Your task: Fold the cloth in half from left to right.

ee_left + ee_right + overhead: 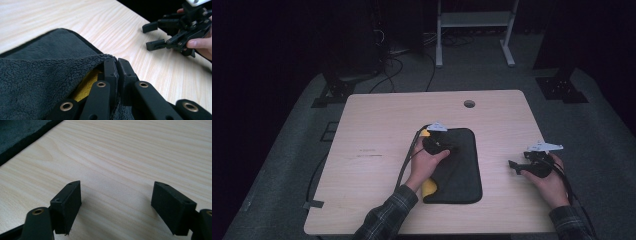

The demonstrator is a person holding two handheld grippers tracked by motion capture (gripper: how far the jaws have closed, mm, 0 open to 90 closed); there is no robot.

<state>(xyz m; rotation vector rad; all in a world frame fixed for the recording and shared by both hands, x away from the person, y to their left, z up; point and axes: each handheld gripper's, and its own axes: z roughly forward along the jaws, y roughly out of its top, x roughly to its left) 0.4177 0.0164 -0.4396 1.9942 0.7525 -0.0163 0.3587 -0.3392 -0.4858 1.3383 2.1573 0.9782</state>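
Gripping dark cloth point(37, 82): left tool point(117, 65); right tool point(152, 36) nearby.

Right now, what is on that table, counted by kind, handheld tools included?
Cloth, dark grey with a yellow underside: 1, the towel, with a fold pinched in the left gripper.
Handheld grippers: 2, the left one shut on the towel, the right gripper open over bare wood.
Total: 3
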